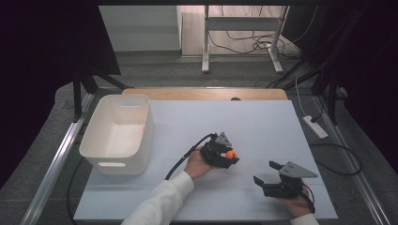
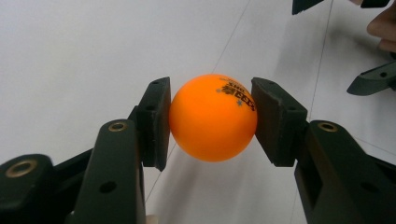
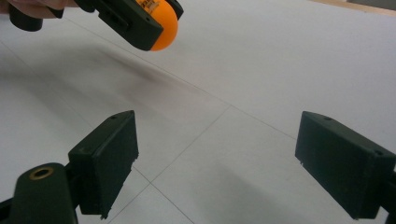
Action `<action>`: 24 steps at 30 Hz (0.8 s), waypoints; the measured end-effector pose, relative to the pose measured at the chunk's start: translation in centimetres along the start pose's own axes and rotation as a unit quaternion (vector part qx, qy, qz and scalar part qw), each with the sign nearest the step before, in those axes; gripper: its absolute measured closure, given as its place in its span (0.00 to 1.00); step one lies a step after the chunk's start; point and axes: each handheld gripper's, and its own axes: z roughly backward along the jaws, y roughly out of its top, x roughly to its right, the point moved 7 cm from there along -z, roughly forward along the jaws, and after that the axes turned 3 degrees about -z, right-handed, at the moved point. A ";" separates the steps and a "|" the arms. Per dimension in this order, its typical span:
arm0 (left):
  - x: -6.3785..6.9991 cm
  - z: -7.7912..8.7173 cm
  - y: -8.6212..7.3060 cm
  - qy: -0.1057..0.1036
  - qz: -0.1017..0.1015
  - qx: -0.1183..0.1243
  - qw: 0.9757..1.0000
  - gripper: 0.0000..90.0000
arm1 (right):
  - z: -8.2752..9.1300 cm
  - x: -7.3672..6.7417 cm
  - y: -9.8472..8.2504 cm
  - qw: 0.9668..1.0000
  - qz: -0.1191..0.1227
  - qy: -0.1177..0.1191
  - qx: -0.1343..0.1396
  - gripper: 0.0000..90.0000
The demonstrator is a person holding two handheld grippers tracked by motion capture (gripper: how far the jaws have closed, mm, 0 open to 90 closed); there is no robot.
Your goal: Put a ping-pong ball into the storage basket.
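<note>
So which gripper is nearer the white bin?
Left. The left gripper, shut on the orange ball, sits mid-table, a short way right of the white bin. The right gripper, open with nothing between its jaws, is farther right, near the table's front edge.

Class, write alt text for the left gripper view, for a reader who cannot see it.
An orange ball is clamped between the two black jaws of the left gripper, with small black print near its top. Behind it lies a white table, and part of the right gripper shows at the upper right edge.
</note>
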 end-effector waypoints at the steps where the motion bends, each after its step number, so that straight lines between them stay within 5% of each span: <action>1: 0.0 0.1 0.0 -0.001 0.000 0.001 1.000 0.56 | 0.0 0.0 0.0 1.000 0.000 0.000 0.000 0.14; 24: -0.8 3.1 0.1 0.011 0.003 0.030 0.999 0.56 | 0.1 0.1 0.1 1.000 -0.001 -0.002 0.003 0.14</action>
